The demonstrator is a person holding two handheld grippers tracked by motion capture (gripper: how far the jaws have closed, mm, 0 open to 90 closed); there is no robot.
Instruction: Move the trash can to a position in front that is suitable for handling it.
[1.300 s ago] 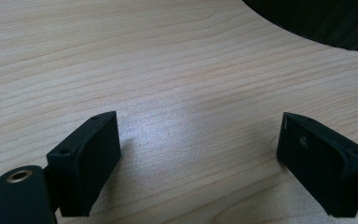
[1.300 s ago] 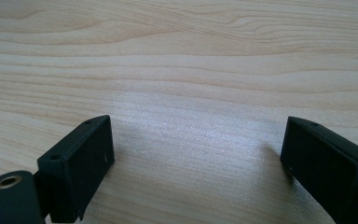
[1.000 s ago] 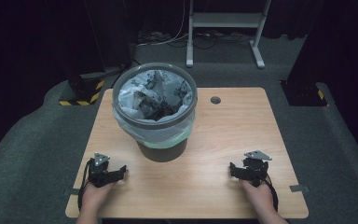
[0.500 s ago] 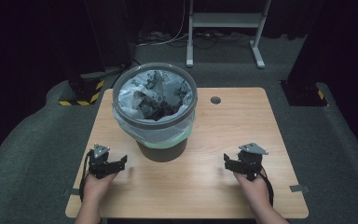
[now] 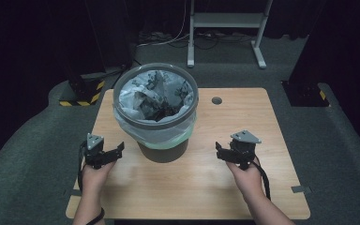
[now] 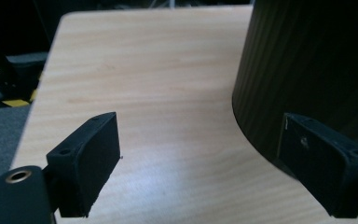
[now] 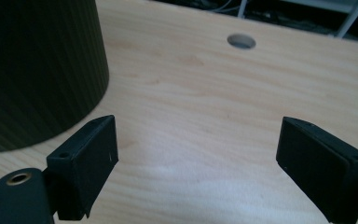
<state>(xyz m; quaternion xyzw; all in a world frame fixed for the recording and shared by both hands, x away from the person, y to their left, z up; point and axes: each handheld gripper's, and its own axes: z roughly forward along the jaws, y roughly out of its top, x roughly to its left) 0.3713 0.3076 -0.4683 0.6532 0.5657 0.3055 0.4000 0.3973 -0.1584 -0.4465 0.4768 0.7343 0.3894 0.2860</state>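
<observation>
Item: waste bin, dark ribbed wall, grey rim, pale translucent liner folded over the rim, crumpled paper inside. No brand, label or legible writing made out on bin or liner.

Location: stood upright on wooden table, toward the far left part of the top, left of a round cable hole.

Left gripper: held above the near left part of the table, near the bin's left side, apart from it; jaws spread wide, nothing between them. Bin wall seen close beyond the right jaw in the left gripper view.

Right gripper: held to the bin's right, farther off; jaws wide, empty. Bin wall seen at the left in the right gripper view.

Hands: forearms entered from the near edge, each hand gripped behind its tool, jaws aimed inward toward the bin.

Yellow-black hazard stripes noted on the floor at left.
</observation>
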